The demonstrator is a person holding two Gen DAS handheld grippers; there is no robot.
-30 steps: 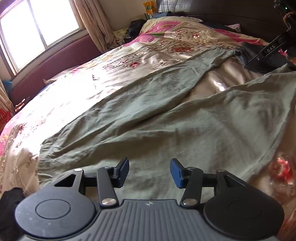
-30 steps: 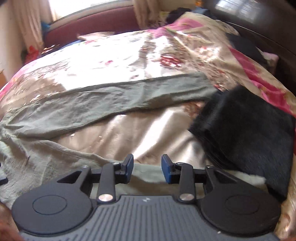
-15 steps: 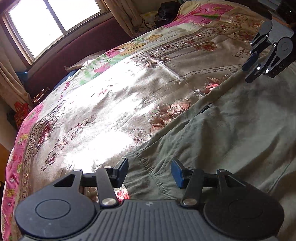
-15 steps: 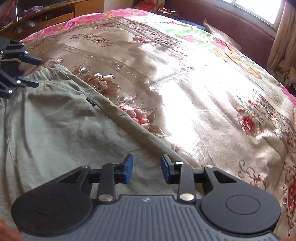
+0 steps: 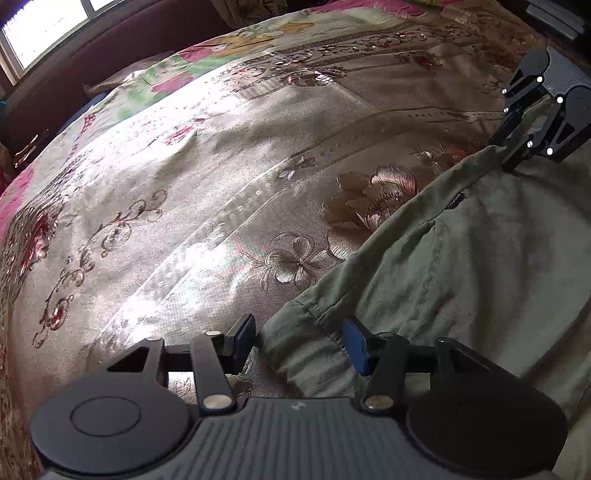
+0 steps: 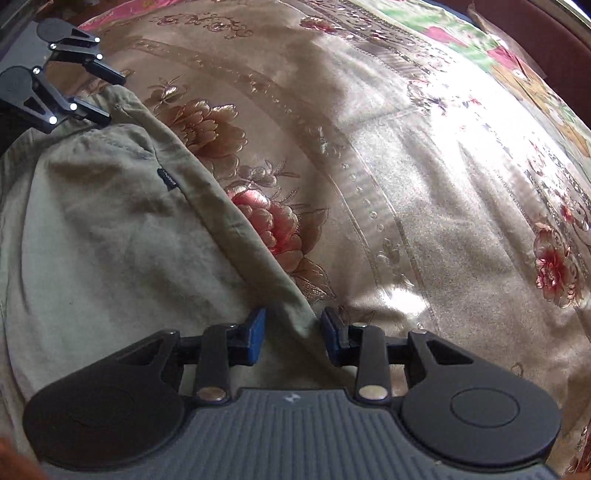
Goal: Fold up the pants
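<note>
Olive green pants [image 5: 461, 277] lie flat on a shiny floral bedspread [image 5: 184, 203], waistband edge toward me. My left gripper [image 5: 301, 341] stands open low over one waistband corner, which sits between the blue pads without being pressed. In the right wrist view my right gripper [image 6: 293, 332] is open too, with the waistband edge of the pants [image 6: 92, 240] running between its pads. Each gripper shows in the other's view: the right gripper [image 5: 511, 147] at the far corner, the left gripper [image 6: 98, 92] at top left. A small dark label [image 6: 168, 179] sits near the band.
The bedspread [image 6: 406, 184] stretches wide beyond the waistband. A maroon padded ledge [image 5: 92, 74] runs under a bright window [image 5: 37, 29] at the far side. Dark furniture [image 5: 554, 14] stands at the top right corner.
Both grippers have swept from the pant legs to the waistband and dropped close to it. Each now straddles a waistband corner. The right one has rolled around.
</note>
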